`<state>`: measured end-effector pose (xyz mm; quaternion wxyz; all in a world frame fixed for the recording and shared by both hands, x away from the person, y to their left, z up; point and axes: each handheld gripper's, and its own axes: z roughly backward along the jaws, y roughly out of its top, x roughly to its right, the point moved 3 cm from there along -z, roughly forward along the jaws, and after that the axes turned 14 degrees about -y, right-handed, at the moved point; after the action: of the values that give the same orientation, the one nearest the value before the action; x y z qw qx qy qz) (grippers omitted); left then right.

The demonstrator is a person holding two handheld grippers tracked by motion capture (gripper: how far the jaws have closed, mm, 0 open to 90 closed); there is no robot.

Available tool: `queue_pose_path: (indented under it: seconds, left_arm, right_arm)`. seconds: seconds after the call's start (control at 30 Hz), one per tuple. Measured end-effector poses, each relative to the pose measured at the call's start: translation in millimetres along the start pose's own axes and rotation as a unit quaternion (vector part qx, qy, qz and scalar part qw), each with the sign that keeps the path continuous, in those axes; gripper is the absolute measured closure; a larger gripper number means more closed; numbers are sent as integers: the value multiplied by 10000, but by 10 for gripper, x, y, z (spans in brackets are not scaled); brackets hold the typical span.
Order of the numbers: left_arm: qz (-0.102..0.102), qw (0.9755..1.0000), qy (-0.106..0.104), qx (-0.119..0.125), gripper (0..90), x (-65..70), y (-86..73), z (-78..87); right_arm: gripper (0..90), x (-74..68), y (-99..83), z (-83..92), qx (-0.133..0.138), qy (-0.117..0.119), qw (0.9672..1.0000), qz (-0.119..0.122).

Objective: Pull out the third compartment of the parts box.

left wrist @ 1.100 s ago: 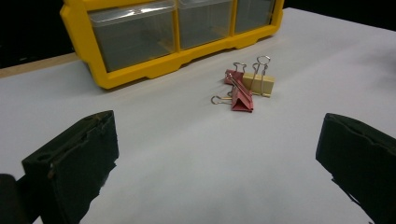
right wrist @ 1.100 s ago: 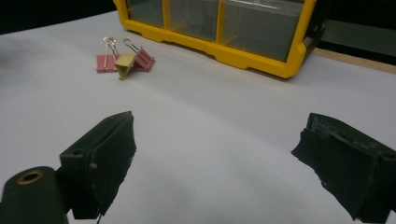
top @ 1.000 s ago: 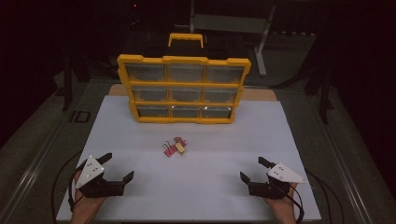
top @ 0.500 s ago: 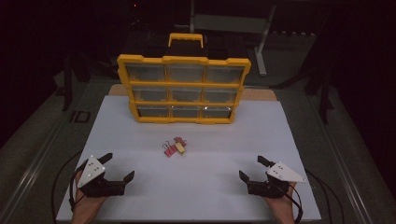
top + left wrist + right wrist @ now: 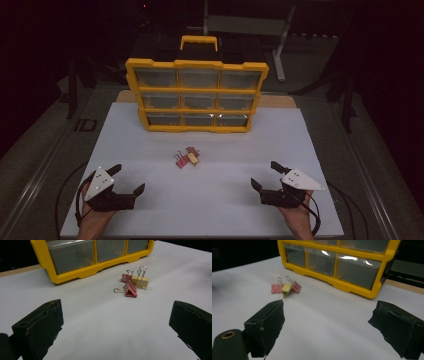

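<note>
Three binder clips, two red (image 5: 179,160) and one tan (image 5: 192,158), lie bunched on the white table top (image 5: 150,150) in front of a yellow drawer organizer (image 5: 196,95). The left gripper view has a red clip (image 5: 130,289) and the tan clip (image 5: 140,281) ahead of the jaws. In the right gripper view the tan clip (image 5: 286,289) sits between two red ones (image 5: 276,288). My left gripper (image 5: 127,179) rests open near the front left. My right gripper (image 5: 267,174) rests open near the front right. Both hold nothing.
The organizer (image 5: 75,262) has clear drawers, all shut, and a yellow handle (image 5: 199,41) on top. It stands at the back of the white surface. Dark floor and metal frame legs (image 5: 280,50) surround the table. Cables (image 5: 65,200) trail from both grippers.
</note>
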<state>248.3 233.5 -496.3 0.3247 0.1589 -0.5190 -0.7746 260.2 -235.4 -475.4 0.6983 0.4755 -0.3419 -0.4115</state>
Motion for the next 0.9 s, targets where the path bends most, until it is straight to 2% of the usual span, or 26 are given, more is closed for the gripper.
queue_pose_path:
  seconds: [0.4,0.63,0.9]
  left_arm:
    - [42,10000,49,-47,1,-25,-17,-26]
    - [54,10000,56,-49,1,-30,-18,-29]
    - [57,10000,51,-39,1,-28,-17,-27]
  right_arm:
    - [98,-27,207,-104,9,-92,9999,106]
    - [98,-57,301,-188,-77,-191,9992,338]
    - [98,-74,474,-265,5,-257,9986,468]
